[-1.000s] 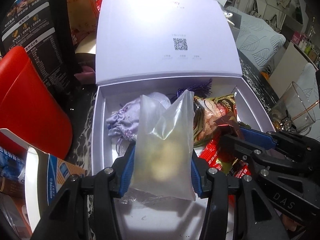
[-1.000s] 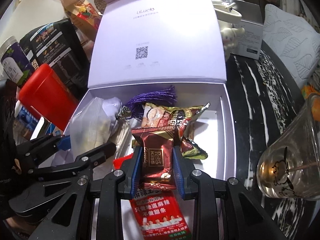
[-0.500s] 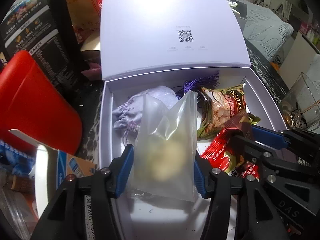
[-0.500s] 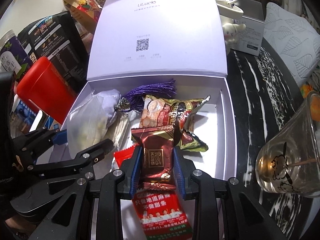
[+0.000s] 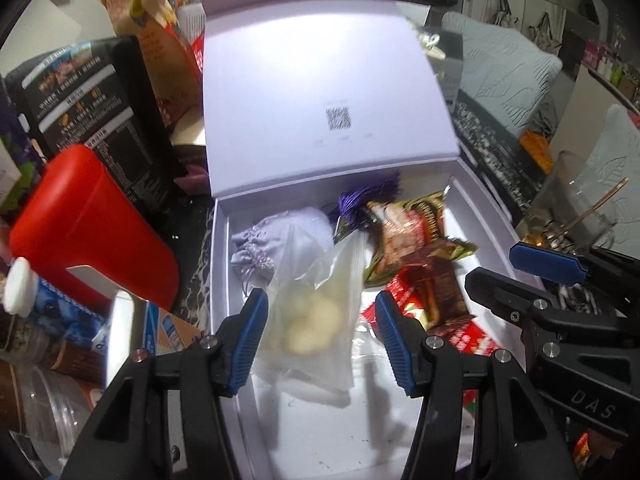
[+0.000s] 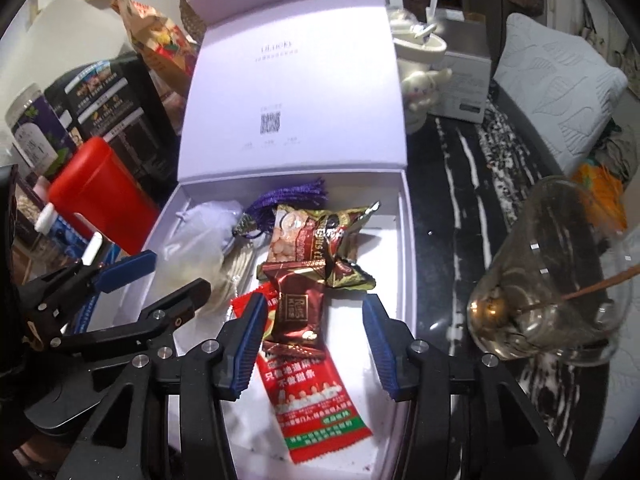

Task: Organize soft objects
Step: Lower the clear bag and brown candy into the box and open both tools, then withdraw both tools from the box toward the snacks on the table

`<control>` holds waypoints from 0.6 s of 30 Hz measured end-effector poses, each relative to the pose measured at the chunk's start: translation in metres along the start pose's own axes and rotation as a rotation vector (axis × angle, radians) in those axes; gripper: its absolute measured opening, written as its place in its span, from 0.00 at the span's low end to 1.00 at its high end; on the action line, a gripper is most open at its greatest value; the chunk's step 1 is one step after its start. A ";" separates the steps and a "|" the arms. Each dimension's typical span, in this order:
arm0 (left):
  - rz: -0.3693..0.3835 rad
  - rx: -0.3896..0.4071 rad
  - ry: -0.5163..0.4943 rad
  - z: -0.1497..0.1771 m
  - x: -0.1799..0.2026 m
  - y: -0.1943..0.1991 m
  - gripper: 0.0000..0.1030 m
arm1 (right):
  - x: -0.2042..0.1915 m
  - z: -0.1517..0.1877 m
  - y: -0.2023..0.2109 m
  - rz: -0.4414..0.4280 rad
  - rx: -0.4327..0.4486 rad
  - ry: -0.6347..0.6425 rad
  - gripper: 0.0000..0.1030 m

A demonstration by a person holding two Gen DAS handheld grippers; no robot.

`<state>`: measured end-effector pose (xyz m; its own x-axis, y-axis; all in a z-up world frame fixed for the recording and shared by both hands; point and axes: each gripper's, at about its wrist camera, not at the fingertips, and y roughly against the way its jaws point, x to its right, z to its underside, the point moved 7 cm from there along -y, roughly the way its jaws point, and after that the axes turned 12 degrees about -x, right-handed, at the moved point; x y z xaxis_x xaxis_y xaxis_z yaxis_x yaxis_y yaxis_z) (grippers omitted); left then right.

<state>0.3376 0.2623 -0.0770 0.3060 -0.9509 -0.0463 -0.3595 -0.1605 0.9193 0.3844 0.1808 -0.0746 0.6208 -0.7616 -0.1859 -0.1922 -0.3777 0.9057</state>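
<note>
Canister (image 5: 92, 232), red, stands at the far left, just outside the box (image 5: 224, 280), whose lid (image 5: 320, 80) is tipped up behind it.

Next comes my left gripper (image 5: 320, 298), pitched steeply down over the near left part of the box. Its jaws have just been opening and now stand apart. The clear bag (image 5: 312, 320) of pale lumps sits between them on the box floor. The left pad is at the bag's edge, though I cannot tell if it touches, and the right pad is clear of it. Behind the bag lies a lavender pouch (image 5: 280, 240), then a purple tassel (image 5: 372, 196), then a nut packet (image 5: 408, 236) towards the middle.

My right gripper (image 6: 314, 300) hangs beside the left one at much the same downward tilt, over the near middle of the box. Its jaws have also just been opening, and they stand wide. The chocolate (image 6: 298, 308) lies loose between them, close to the left pad and well off the right. It rests on the top end of a red packet (image 6: 316, 400), which runs back under the gripper.

Outside the box on the far right stands a glass (image 6: 552, 280) on the dark marbled top.
</note>
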 end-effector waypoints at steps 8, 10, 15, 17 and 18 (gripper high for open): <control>0.005 0.075 -0.009 0.002 0.007 0.040 0.53 | -0.003 0.001 0.036 0.008 0.060 0.002 0.48; 0.005 0.100 -0.008 0.002 0.007 0.050 0.53 | -0.004 0.003 0.047 0.009 0.086 0.001 0.48; 0.010 0.174 -0.013 0.003 0.011 0.080 0.53 | -0.006 0.007 0.074 0.013 0.149 0.008 0.48; 0.017 0.197 -0.017 0.004 0.013 0.090 0.53 | -0.007 0.010 0.087 0.020 0.178 0.013 0.48; 0.025 0.208 -0.018 0.004 0.014 0.096 0.53 | -0.008 0.011 0.094 0.025 0.196 0.017 0.48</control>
<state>0.3039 0.2322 0.0086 0.2794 -0.9596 -0.0336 -0.5415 -0.1864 0.8197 0.3524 0.1457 0.0079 0.6266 -0.7636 -0.1560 -0.3513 -0.4554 0.8180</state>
